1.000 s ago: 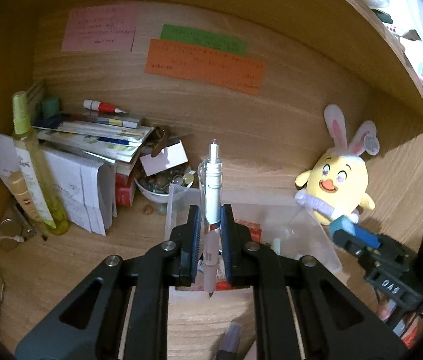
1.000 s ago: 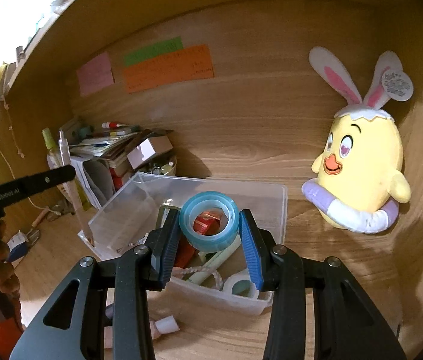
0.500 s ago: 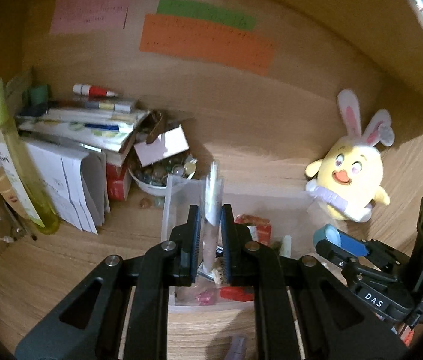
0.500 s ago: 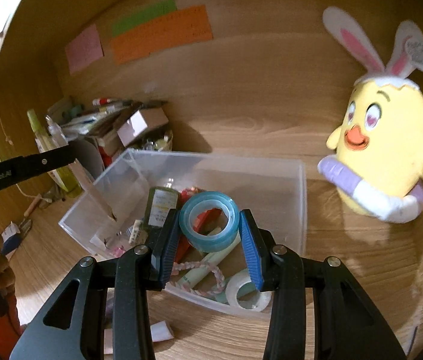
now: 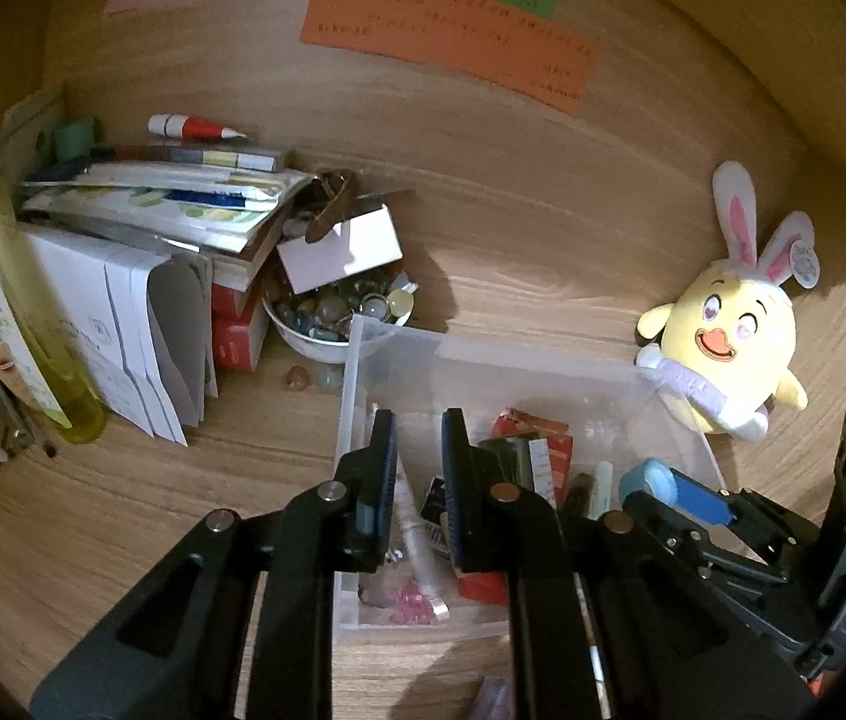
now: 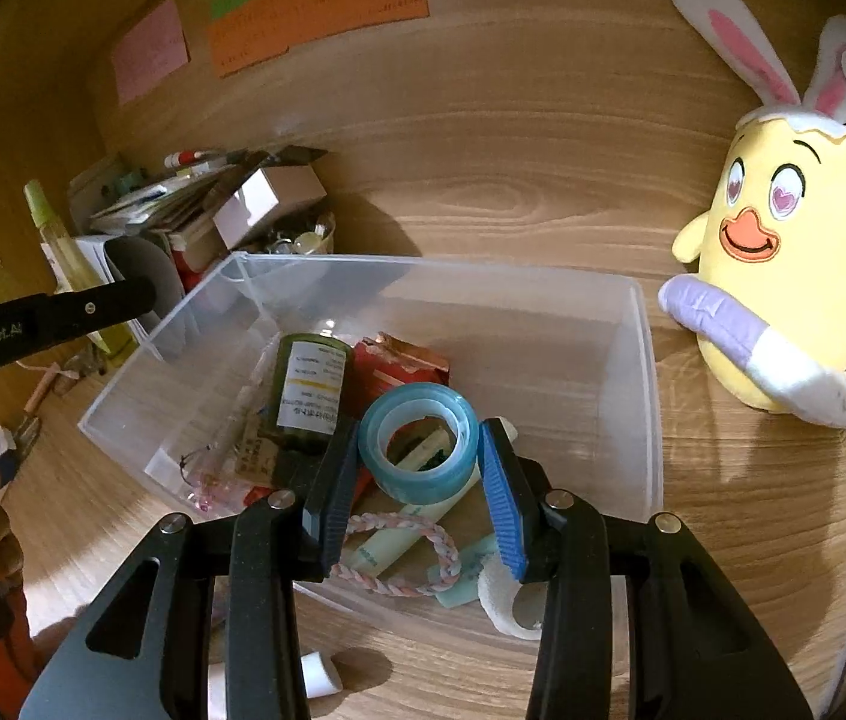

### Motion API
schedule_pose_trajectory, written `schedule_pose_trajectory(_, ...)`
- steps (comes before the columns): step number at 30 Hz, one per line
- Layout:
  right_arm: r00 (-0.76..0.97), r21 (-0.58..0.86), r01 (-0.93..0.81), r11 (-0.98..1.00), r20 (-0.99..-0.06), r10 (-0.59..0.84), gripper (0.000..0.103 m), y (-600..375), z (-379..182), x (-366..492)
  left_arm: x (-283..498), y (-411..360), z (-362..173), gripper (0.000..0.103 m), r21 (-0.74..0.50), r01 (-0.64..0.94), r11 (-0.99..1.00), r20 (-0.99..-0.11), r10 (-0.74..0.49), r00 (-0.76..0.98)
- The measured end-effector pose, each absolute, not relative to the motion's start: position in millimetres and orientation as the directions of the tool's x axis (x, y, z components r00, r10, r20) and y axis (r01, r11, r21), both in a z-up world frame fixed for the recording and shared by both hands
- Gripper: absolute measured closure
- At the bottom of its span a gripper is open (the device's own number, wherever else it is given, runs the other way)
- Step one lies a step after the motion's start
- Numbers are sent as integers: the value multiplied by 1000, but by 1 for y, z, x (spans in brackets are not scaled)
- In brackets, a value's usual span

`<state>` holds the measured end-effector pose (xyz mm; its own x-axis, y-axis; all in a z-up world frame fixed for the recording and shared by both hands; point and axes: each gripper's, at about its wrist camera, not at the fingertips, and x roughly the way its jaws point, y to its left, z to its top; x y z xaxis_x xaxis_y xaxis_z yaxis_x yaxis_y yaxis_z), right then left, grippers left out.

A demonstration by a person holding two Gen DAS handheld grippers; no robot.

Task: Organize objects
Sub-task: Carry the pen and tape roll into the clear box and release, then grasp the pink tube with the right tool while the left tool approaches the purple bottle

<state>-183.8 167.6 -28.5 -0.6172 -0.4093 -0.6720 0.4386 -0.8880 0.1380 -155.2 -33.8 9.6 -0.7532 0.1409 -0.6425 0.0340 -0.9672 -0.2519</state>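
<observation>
A clear plastic box (image 5: 483,348) (image 6: 423,264) stands on the wooden desk. My left gripper (image 5: 418,420) hovers over its left end with a narrow gap and nothing between the pads. One of its fingers (image 6: 93,307) shows in the right wrist view. The white pen (image 5: 417,534) (image 6: 243,402) is blurred, slanted inside the box along its left wall, clear of those fingers. My right gripper (image 6: 417,438) (image 5: 663,489) is shut on a blue tape roll (image 6: 420,450) (image 5: 648,480) just above the box's contents.
The box holds a green bottle (image 6: 309,390), a red packet, a braided cord (image 6: 399,546) and a white tape ring (image 6: 507,594). A yellow plush chick (image 6: 795,276) sits at its right. A bead bowl (image 5: 333,312), stacked books (image 5: 153,210) and a spray bottle (image 5: 9,276) crowd the left.
Both grippers have sunk toward the box. The pen that stood upright in the left jaws has left them and dropped into the box. The tape roll stays gripped.
</observation>
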Motion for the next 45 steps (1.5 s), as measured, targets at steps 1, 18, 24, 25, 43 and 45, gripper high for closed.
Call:
schedule_pose_trajectory(1,-618,135,437,-889,-673,-406,66,167,-29,-184,-155,-34,9,90,-250,30,-968,-644,143,-751)
schedule_pose_trajectory(18,-660,98,427,-899,-645,-384,33,171,-7,-156,-117,-22,16,42,-138,-12,-990,-634,98,-767)
schedule_pose_trajectory(24,-657,119,430,-895,-639,-400,28,176,-3,-134,-99,-23,5,29,-93,-16,-996,-647,73,-759)
schedule_pose_trajectory(25,-650,131,433,-892,-640,-409,28,177,-4,-132,-96,-22,2,29,-86,-17,-996,-654,69,-753)
schedule_pose_trajectory(43,-539,172,422,-890,-742,-399,20,166,-54,-86,-52,-23,-63,25,-116,-59,-991,-776,128,-618)
schedule_pose_trajectory(45,-481,220,424,-879,-768,-424,20,160,-68,-88,-49,-26,-66,24,-134,-56,-989,-781,140,-608)
